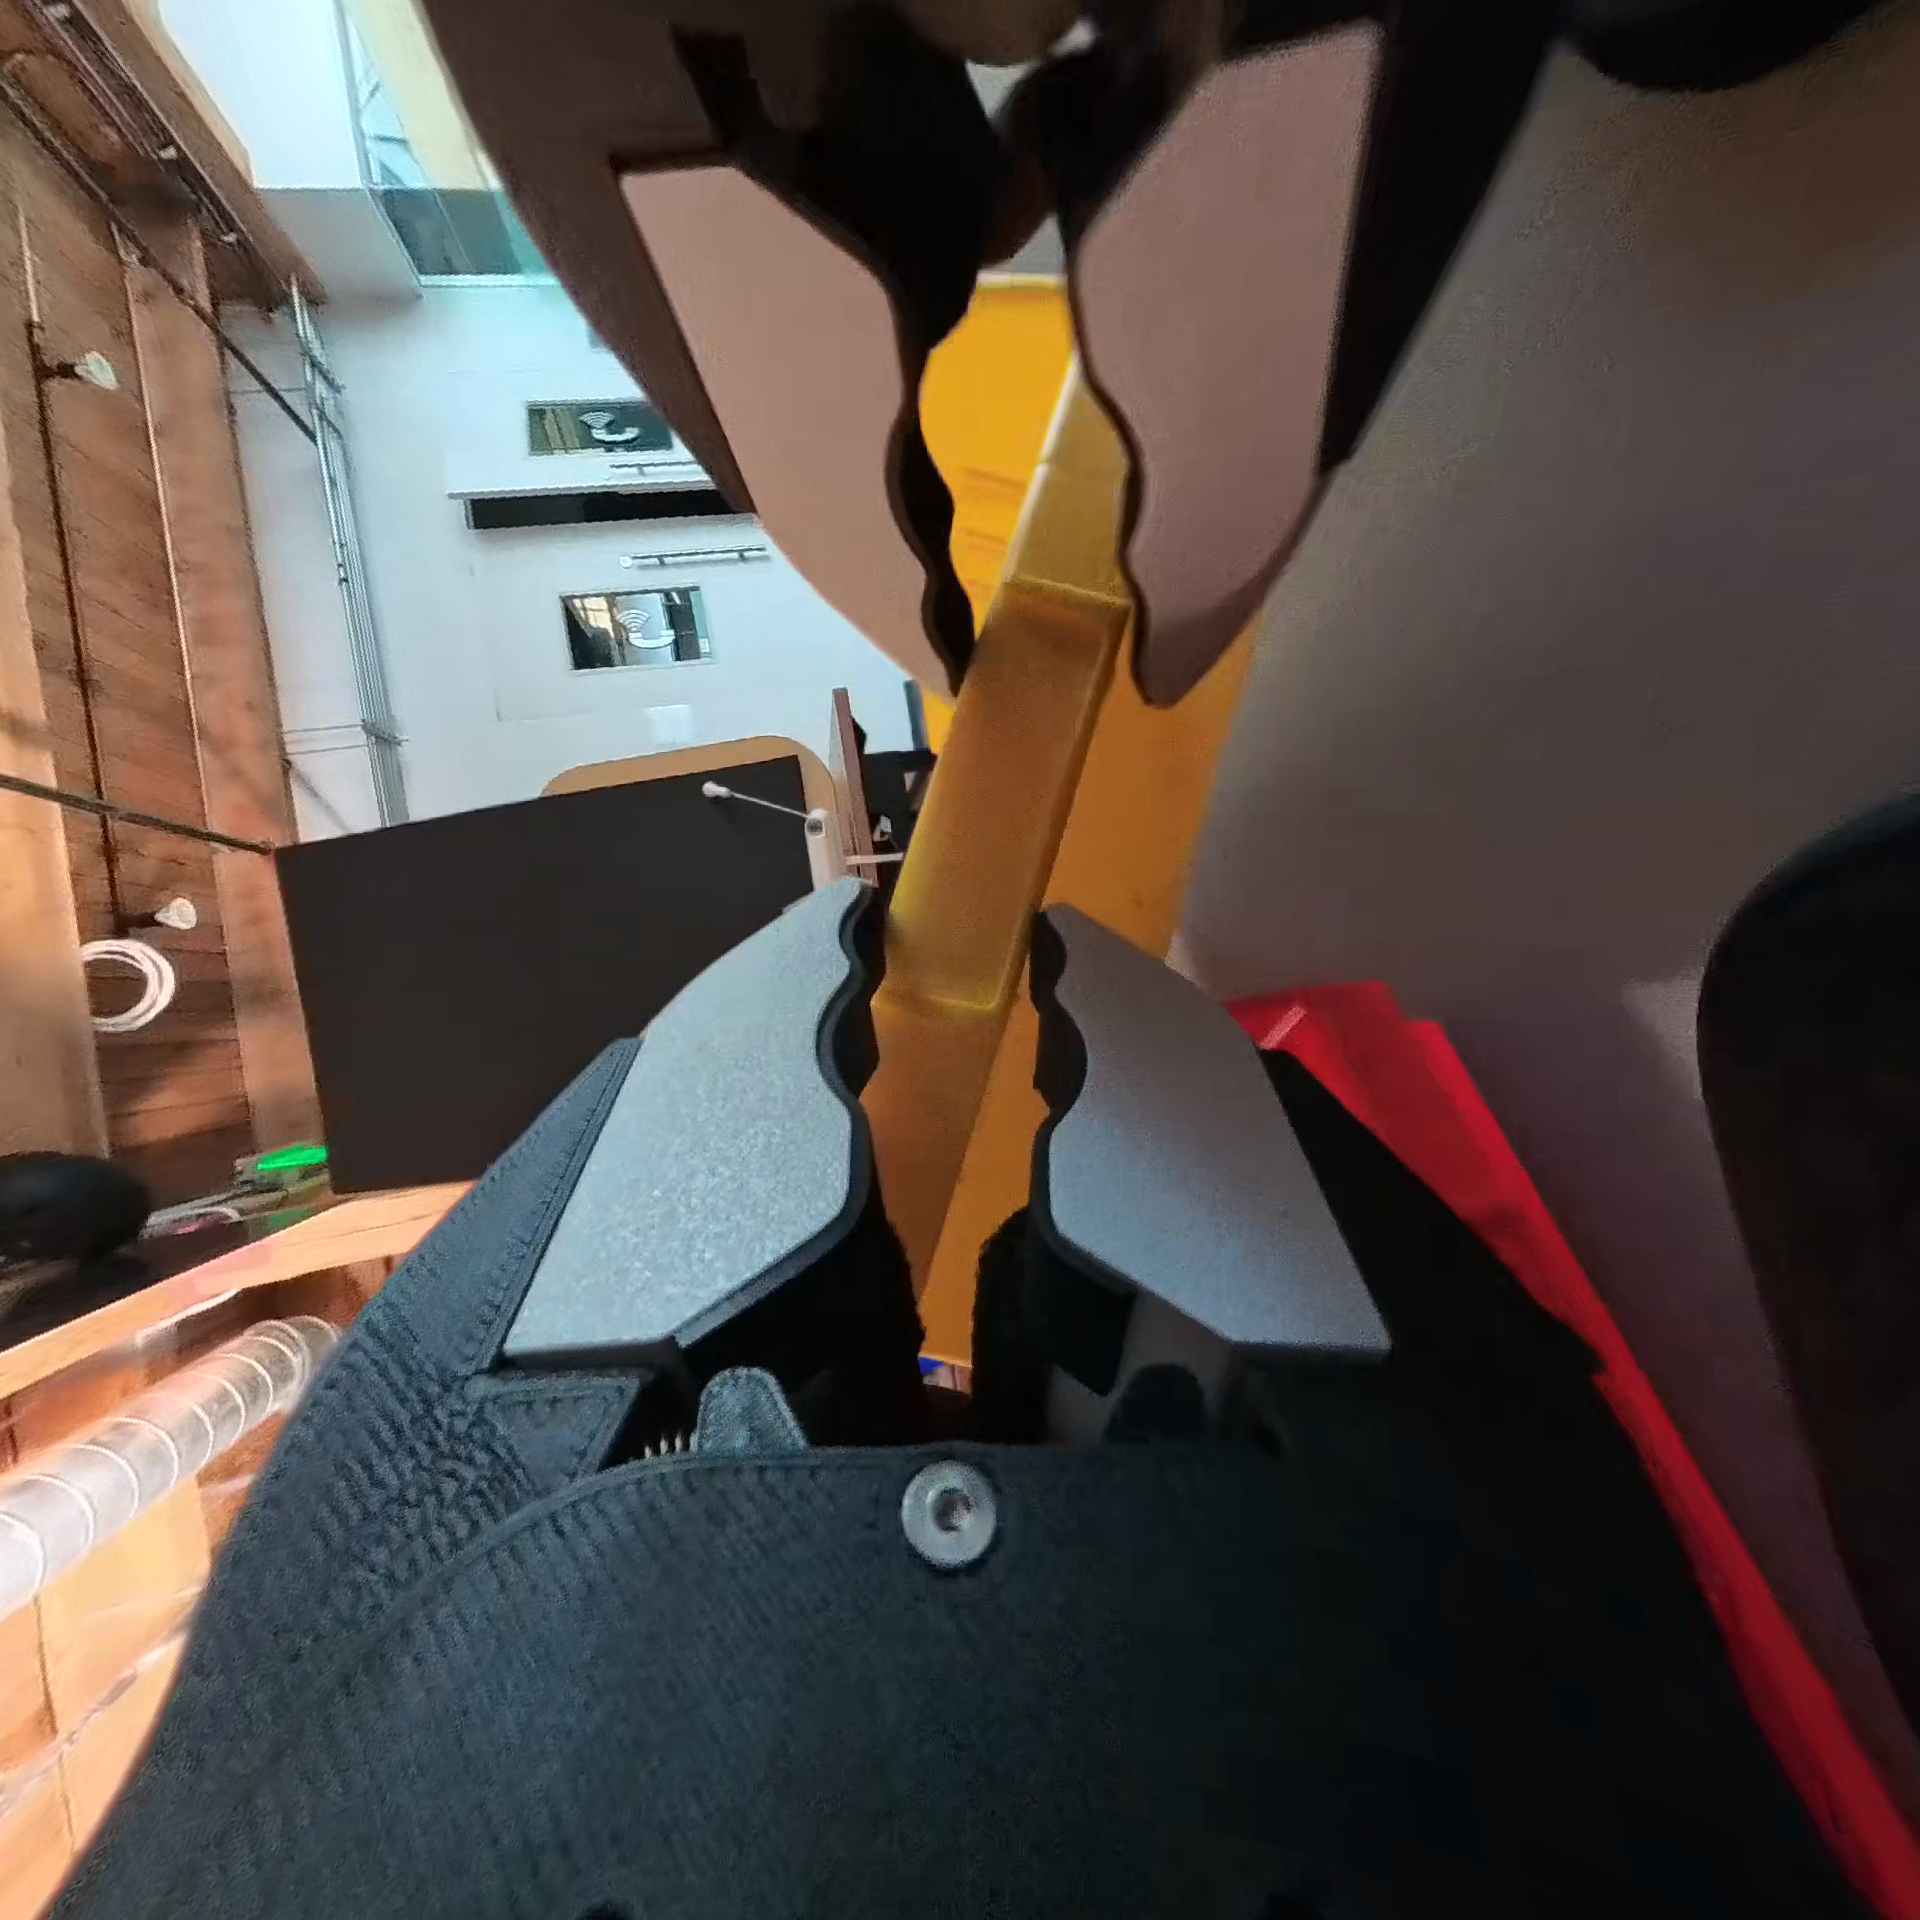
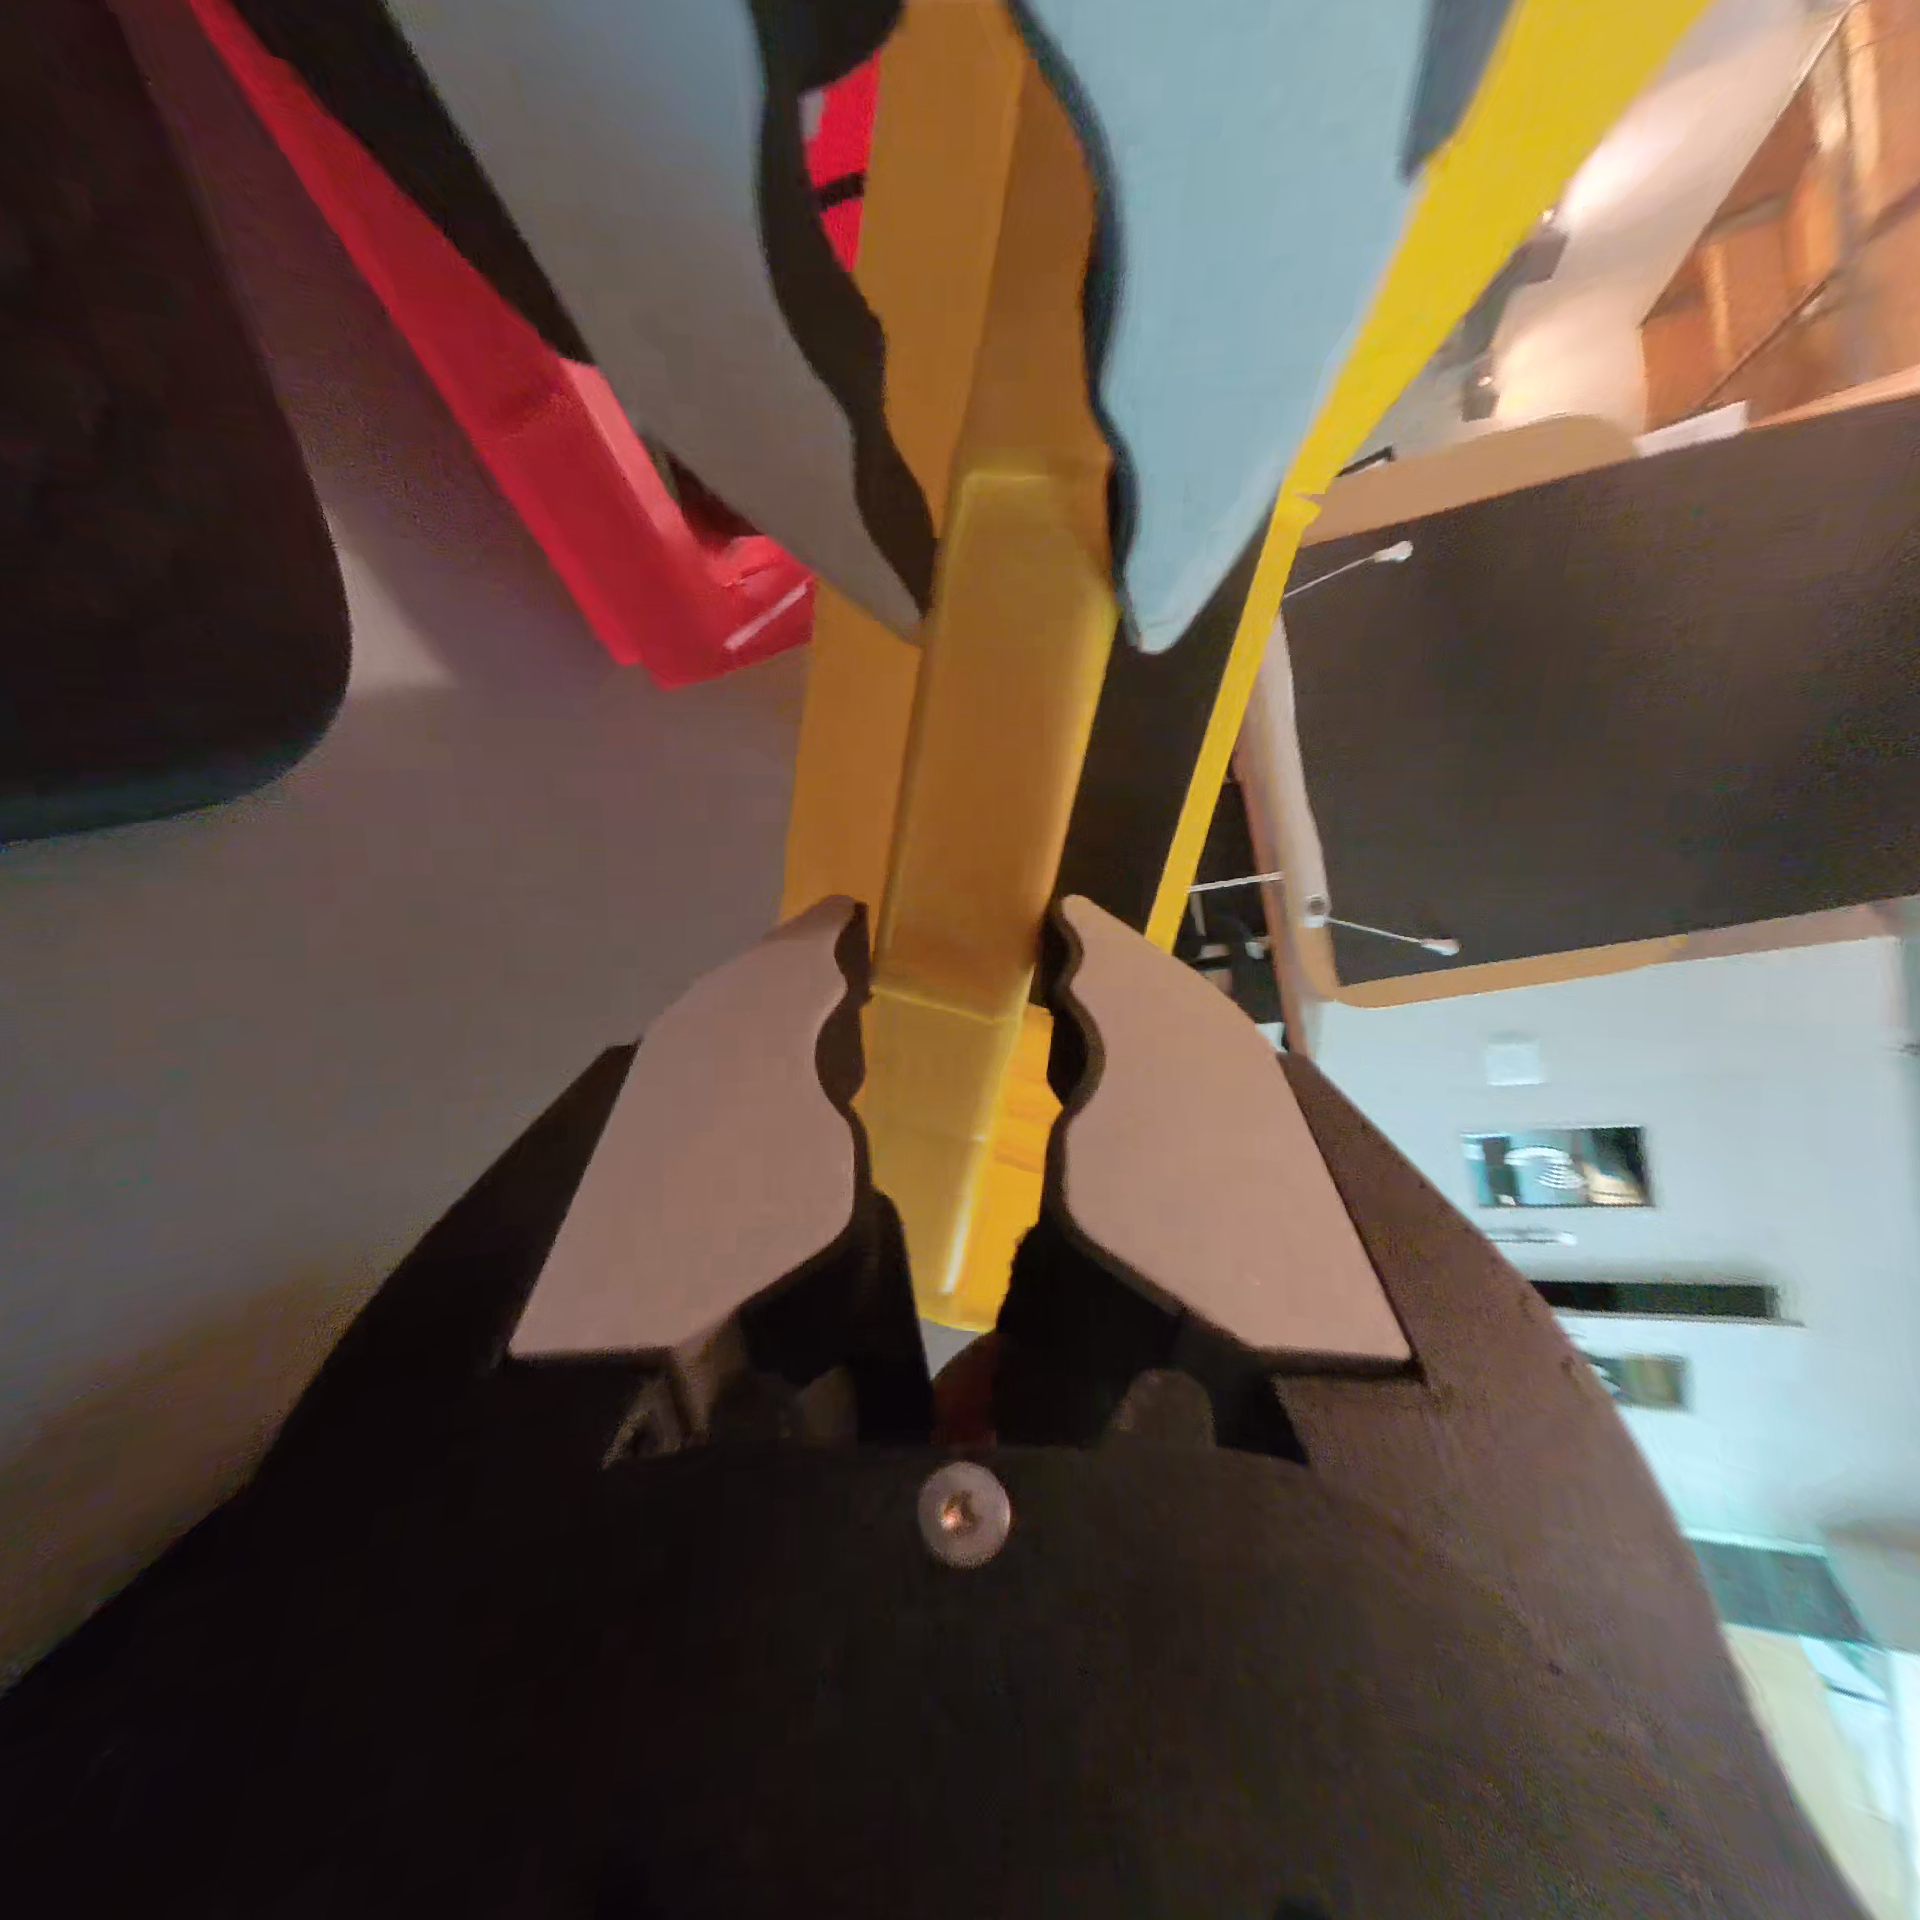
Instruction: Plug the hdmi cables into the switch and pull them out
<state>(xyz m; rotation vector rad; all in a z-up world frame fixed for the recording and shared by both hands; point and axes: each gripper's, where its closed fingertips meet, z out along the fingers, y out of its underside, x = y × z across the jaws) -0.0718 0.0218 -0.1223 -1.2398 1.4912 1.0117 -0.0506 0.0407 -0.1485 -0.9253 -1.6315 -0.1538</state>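
Note:
No HDMI cable or switch shows in either view. A yellow bar (image 1: 997,790) runs straight between the two grippers. My left gripper (image 1: 956,925) is shut on its near end, grey fingers pressed to both sides. The right gripper (image 1: 1049,675) faces it from the top of the left wrist view and clamps the far end. In the right wrist view the yellow bar (image 2: 997,748) is held the same way: my right gripper (image 2: 956,914) is shut on the near end and the left gripper (image 2: 1029,623) on the far end.
A red plastic part (image 1: 1455,1195) and a larger yellow part (image 1: 987,416) lie close behind the bar against a grey surface (image 1: 1558,623). A black panel (image 1: 540,987) stands farther off. A cardboard box with clear tubes (image 1: 156,1455) is at the lower left.

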